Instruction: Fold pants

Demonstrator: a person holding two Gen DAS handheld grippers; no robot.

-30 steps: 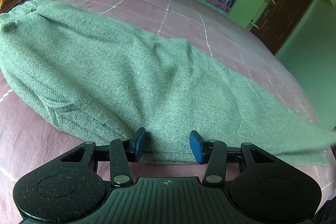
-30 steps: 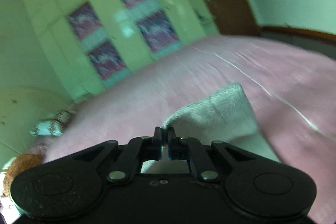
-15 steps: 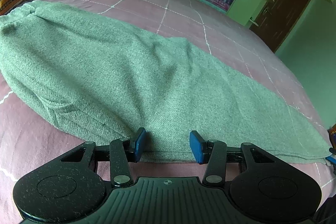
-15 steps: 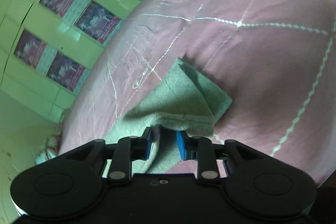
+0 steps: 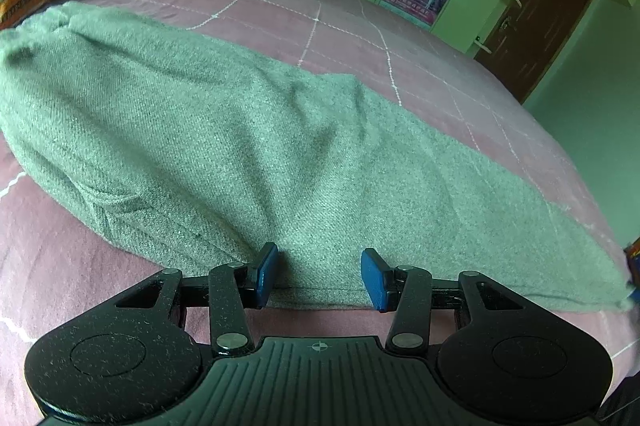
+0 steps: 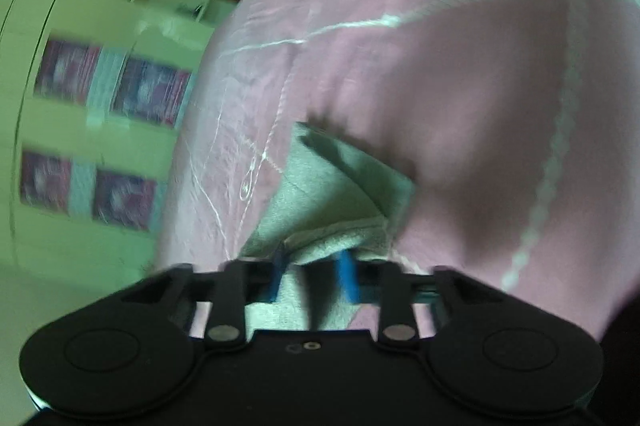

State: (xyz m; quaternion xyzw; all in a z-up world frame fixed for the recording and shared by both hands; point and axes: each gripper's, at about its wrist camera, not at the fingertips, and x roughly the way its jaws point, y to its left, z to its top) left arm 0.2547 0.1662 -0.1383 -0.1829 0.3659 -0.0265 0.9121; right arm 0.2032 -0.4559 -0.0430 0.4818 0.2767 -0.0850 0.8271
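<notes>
Dropped and rolled since a second ago with the right gripper, down onto the hem end of the grey-green woven pants, now laid long and flat across the pink quilted bedspread. Just been closing there around the hem, yet pads seen apart in the blur, no pinch visible. Waiting with the left gripper, released, astride the near edge at mid-length. Seemingly done: legs stacked lengthwise. Left to do: carrying hem to waistband, halving again.

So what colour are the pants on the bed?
Grey-green, a plain flecked knit, lying on a pink bedspread. The pants show best in the left wrist view.
</notes>
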